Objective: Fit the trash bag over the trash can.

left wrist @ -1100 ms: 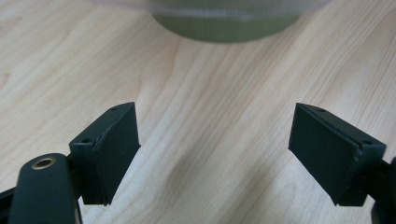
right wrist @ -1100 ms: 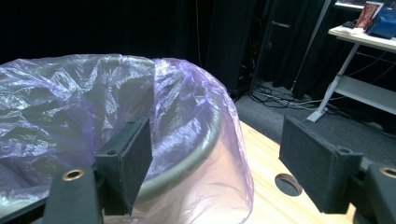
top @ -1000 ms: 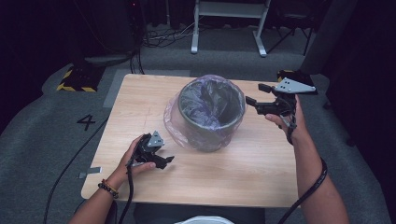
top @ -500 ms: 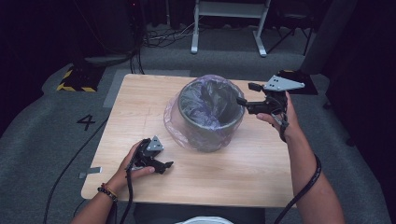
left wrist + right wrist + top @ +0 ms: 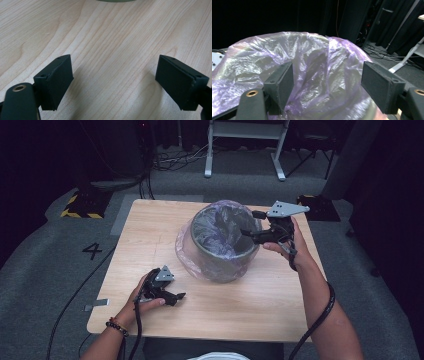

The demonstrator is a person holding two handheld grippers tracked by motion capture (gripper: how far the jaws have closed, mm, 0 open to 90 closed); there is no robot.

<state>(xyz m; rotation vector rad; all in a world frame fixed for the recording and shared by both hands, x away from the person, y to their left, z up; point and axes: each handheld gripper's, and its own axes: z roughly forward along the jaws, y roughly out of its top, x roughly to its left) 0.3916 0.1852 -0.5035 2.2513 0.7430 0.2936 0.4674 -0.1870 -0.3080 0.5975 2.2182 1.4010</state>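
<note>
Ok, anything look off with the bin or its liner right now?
The purple liner sits unevenly on the grey bin: it billows up crumpled above the rim and hangs in a loose skirt down the outside on the left. No tear or spill shows. The right tongs are open at the rim, gripping nothing.

Left tongs (image 5: 172, 296) and right tongs (image 5: 252, 224): black bodies, grey three-cornered top plates, black trailing cables; beaded bracelet (image 5: 116, 326) on left wrist

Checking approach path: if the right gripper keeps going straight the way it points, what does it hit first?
Probably the purple bag lining the bin: the open right gripper points across its rim, film between the jaws' line. Depth unclear.
</note>
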